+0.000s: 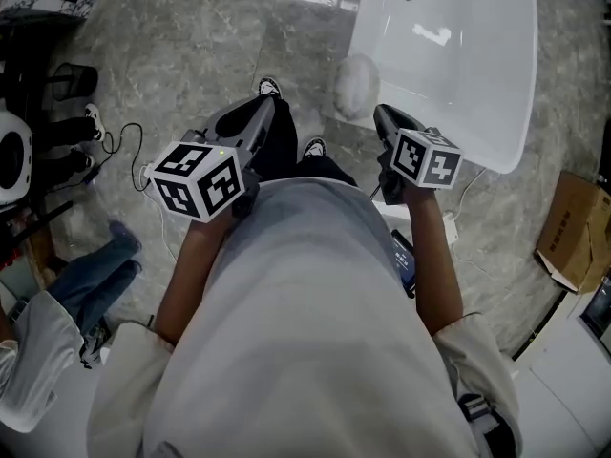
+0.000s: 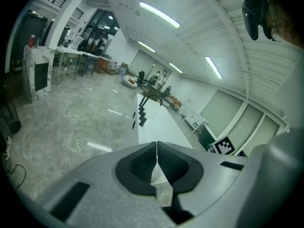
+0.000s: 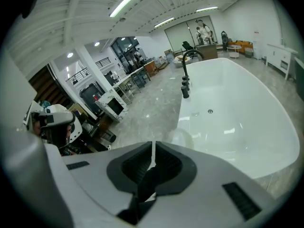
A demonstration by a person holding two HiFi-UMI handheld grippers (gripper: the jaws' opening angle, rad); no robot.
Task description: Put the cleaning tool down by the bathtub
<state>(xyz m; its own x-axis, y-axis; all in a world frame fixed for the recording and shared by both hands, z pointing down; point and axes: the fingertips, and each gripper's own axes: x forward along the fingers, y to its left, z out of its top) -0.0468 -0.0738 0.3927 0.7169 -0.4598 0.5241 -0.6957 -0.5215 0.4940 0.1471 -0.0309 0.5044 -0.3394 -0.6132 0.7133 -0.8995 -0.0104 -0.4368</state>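
Tool (image 1: 355,86) is lying on the floor (image 1: 191,46) just beside the tub (image 1: 477,113); set-down looks done. We are holding left tongs (image 2: 156,145) and right tongs (image 3: 152,146) pressed together, empty. Next, we judge: just backing away.

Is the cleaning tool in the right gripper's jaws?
No: the right gripper has its jaws together on nothing, and the cleaning tool lies beside the bathtub.

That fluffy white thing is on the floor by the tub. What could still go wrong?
The cleaning tool lies close to the person's shoe; a step forward might kick it. A cable trails on the floor at the left; feet could snag it. The pale tool is easy to overlook against the white bathtub.
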